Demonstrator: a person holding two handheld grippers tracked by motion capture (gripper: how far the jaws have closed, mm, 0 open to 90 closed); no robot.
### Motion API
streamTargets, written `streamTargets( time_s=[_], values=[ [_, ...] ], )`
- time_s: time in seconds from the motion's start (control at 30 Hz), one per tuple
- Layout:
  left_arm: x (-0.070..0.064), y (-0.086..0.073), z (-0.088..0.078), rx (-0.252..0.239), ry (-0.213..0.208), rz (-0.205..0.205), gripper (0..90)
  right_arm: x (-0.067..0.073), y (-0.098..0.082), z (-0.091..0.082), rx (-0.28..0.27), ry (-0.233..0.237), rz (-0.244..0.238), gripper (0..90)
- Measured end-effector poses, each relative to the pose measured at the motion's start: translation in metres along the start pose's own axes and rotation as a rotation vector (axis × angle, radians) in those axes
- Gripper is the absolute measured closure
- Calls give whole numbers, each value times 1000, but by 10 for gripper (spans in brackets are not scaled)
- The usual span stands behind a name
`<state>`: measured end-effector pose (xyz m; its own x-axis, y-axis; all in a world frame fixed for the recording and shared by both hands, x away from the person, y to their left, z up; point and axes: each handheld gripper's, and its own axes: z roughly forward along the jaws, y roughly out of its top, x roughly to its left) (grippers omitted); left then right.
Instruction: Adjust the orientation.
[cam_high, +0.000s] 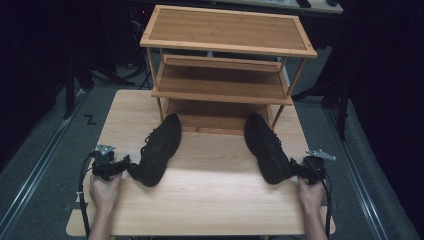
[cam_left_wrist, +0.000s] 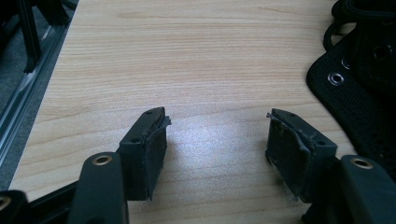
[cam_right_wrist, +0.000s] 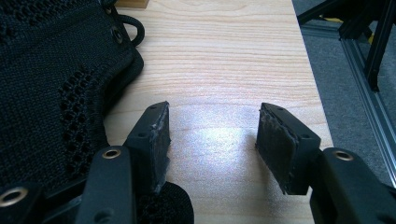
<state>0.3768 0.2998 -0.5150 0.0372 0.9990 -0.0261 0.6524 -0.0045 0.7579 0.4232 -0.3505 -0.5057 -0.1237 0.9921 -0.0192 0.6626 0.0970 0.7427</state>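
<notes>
Left gripper (cam_high: 121, 164) and right gripper (cam_high: 295, 167), both gaping empty, are flanking two black shoes (cam_high: 159, 149), awaiting heel grasps toward the far rack (cam_high: 227, 65).

Open wood ahead, shoes on the inner flanks

Bare table (cam_high: 215, 195) lies between my two shoes; the left shoe (cam_high: 157, 150) crowds my left hand-held gripper (cam_left_wrist: 217, 133), the right shoe (cam_high: 267, 147) presses beside my right hand-held gripper (cam_right_wrist: 212, 126), and the shelf rack (cam_high: 225, 65) walls off the far edge.
</notes>
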Motion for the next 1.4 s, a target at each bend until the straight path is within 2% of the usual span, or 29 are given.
streamTargets(
  time_s=[0.37, 0.6, 0.7, 0.87, 1.0, 1.1, 1.17, 1.23, 1.4],
  values=[
    [2, 0, 0, -4, -20, -15, 370, 0, 0, 0, 0, 6, 0, 432],
    [3, 0, 0, -4, -30, -8, 370, 0, 0, 0, 1, 8, -2, 426],
    [8, 1, -1, -8, -54, -45, 360, 0, 0, 0, 0, 9, -3, 425],
    [9, 2, -3, -36, -71, -60, 345, 0, 0, 0, 0, 9, -4, 424],
    [7, 3, -1, -53, -104, -69, 338, 0, 0, 0, 2, 9, -4, 423],
    [6, 4, 1, -38, -114, -67, 313, 0, 0, 0, 2, 9, -4, 422],
    [3, 10, 3, -14, -138, -55, 287, 0, 0, 0, 2, 9, -2, 421],
    [0, 14, 2, -31, -153, -44, 284, 0, 0, -1, 2, 11, -1, 421],
    [-6, 23, 8, 1, -172, -15, 277, 0, 0, -1, 2, 13, 0, 419]
  ],
)
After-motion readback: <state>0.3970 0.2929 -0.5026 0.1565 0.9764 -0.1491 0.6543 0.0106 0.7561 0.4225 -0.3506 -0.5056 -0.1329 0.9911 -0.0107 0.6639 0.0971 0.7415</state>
